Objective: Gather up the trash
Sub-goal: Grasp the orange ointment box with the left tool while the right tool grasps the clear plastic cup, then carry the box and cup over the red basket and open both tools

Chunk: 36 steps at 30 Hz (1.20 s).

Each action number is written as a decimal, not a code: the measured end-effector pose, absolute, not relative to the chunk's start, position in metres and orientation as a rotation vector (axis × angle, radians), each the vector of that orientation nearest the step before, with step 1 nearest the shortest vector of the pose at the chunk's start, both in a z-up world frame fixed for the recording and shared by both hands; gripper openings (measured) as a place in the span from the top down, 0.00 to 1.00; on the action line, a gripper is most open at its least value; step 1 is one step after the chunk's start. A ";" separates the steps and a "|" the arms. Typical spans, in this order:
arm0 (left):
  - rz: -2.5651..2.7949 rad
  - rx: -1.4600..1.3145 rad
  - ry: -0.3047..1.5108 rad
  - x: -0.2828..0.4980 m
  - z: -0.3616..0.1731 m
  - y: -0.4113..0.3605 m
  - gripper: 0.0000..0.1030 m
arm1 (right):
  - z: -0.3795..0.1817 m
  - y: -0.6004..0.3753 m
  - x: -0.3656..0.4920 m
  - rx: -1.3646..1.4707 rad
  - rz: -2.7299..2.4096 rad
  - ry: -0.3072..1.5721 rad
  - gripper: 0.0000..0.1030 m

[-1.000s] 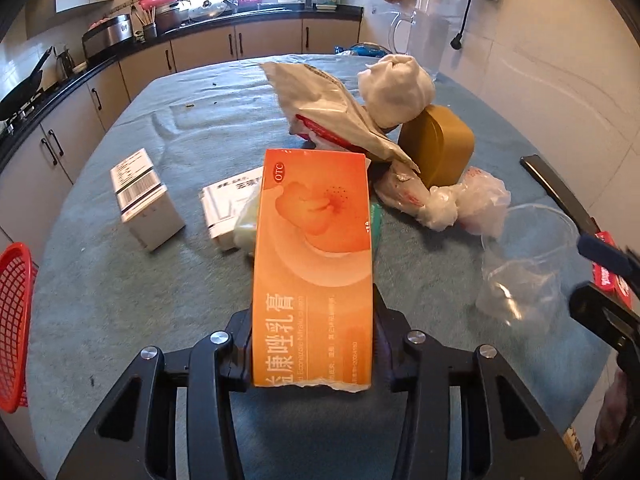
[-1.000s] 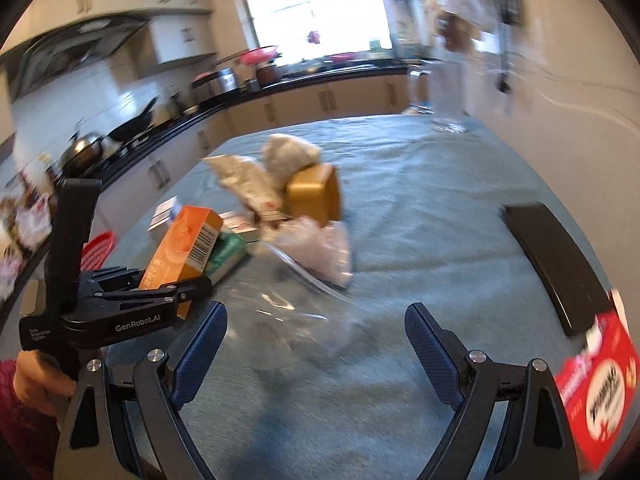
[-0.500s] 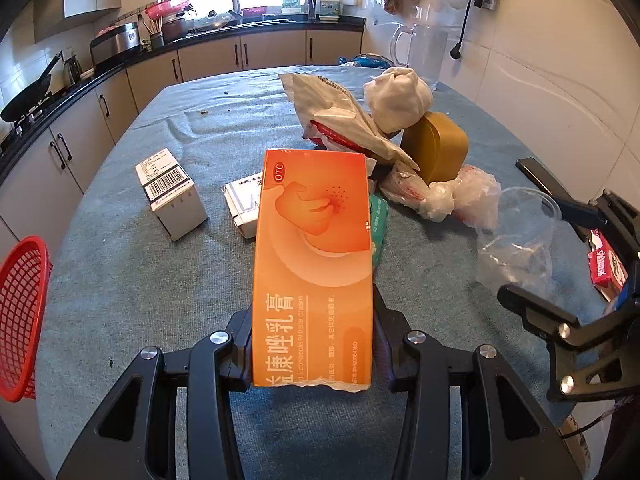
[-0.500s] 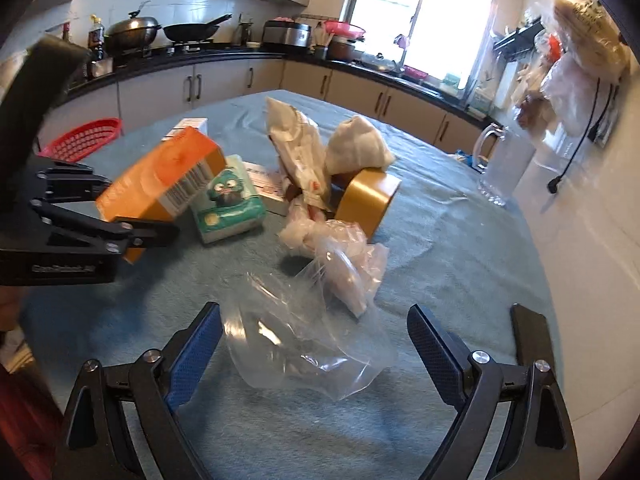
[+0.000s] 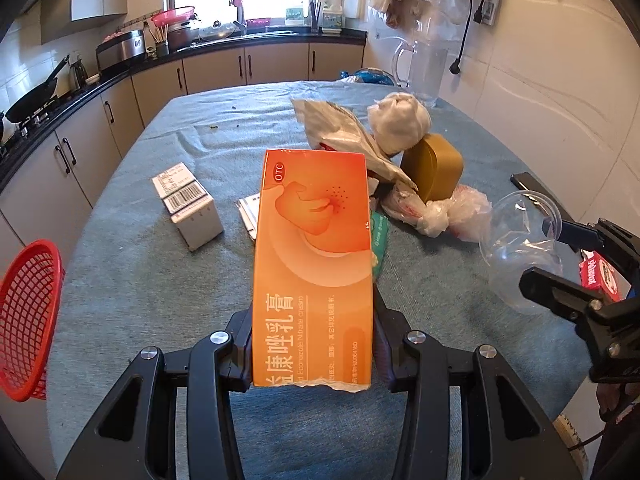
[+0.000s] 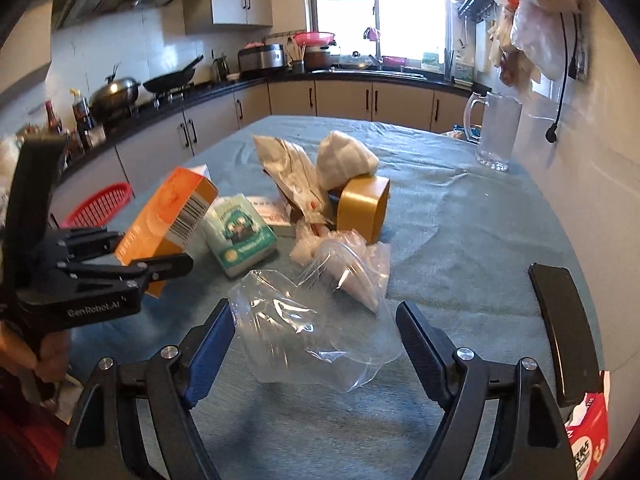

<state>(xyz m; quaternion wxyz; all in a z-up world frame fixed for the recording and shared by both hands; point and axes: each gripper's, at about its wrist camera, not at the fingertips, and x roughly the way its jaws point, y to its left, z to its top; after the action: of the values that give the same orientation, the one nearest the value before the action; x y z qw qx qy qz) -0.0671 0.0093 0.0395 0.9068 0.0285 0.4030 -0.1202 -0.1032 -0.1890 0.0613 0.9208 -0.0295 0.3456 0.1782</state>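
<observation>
- Red basket (image 5: 28, 320) at the far left, off the table's left edge
- White barcoded box (image 5: 188, 208) lying on the blue-grey tablecloth (image 5: 140, 280), left of centre
- Left gripper (image 5: 312, 344) clamped on the orange cream box (image 5: 316, 260), held off the cloth with its long side pointing away
- Green tissue pack (image 6: 240, 232) flat on the cloth just right of the orange box
- Crumpled paper wrapper (image 5: 344, 136), white wad (image 5: 400, 124) and gold tin (image 5: 434, 172) bunched mid-table, wad resting on the tin
- Knotted plastic bag (image 5: 444, 212) just near of the tin
- Right gripper (image 6: 316, 344) spread wide, jaws just now narrowing, clear plastic cup (image 6: 304, 336) between them, left pad at its side, right pad apart from it
- Black flat slab (image 6: 560, 320) and red packet (image 6: 588, 432) at the near right edge
</observation>
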 end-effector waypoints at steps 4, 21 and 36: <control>-0.236 0.044 0.817 -0.070 0.046 0.019 0.58 | 0.069 -0.188 -0.102 0.000 0.386 0.706 0.21; -0.171 -0.030 0.784 -0.074 0.056 0.075 0.58 | 0.087 -0.154 -0.089 0.104 0.460 0.705 0.21; 0.133 -0.167 0.727 -0.094 0.069 0.234 0.58 | 0.102 -0.004 -0.046 0.129 0.745 0.773 0.21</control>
<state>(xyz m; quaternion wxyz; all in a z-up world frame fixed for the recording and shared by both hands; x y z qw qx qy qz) -0.0944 0.2343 0.0692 0.9291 -0.0815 0.3549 0.0647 -0.0459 -0.0038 0.1024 0.8572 0.0612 0.3681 0.3548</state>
